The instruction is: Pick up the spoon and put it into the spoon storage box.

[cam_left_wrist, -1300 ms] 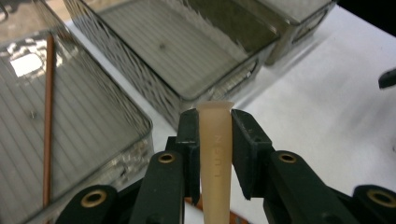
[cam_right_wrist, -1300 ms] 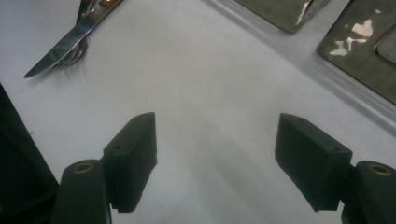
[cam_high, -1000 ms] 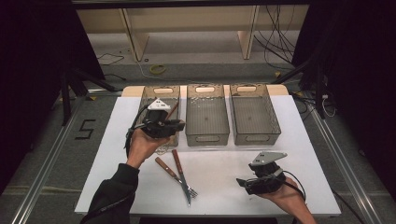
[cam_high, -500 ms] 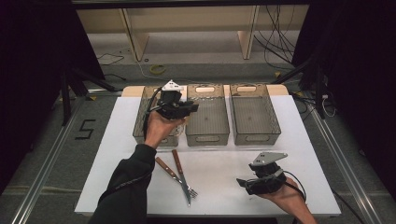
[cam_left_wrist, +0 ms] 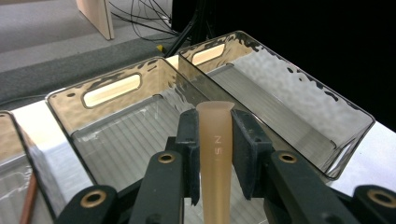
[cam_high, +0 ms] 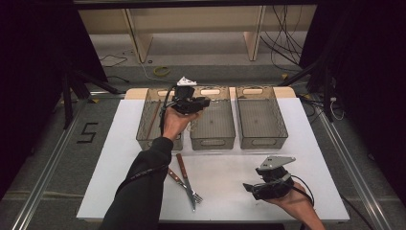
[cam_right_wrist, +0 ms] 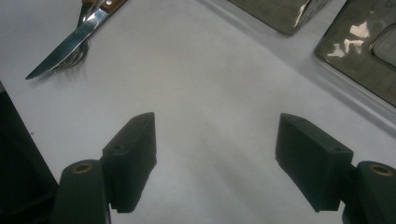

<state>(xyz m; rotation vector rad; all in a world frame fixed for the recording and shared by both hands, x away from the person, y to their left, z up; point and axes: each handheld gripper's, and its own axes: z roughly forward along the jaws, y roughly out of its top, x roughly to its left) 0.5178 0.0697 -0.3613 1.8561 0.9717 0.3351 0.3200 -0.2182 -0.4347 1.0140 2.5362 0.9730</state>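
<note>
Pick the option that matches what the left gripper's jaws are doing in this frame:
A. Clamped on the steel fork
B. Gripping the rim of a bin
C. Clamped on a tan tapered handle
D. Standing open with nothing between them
C: in the left gripper view the left gripper has both pads pressed against a tan tapered handle, held above the middle bin, while the fork lies on the white table.

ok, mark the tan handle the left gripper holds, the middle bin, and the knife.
tan handle (cam_left_wrist: 216,140), left gripper view, on its shaft between the pads.
middle bin (cam_high: 213,142), high view, on its near wall.
knife (cam_right_wrist: 70,43), right gripper view, on its steel blade.
</note>
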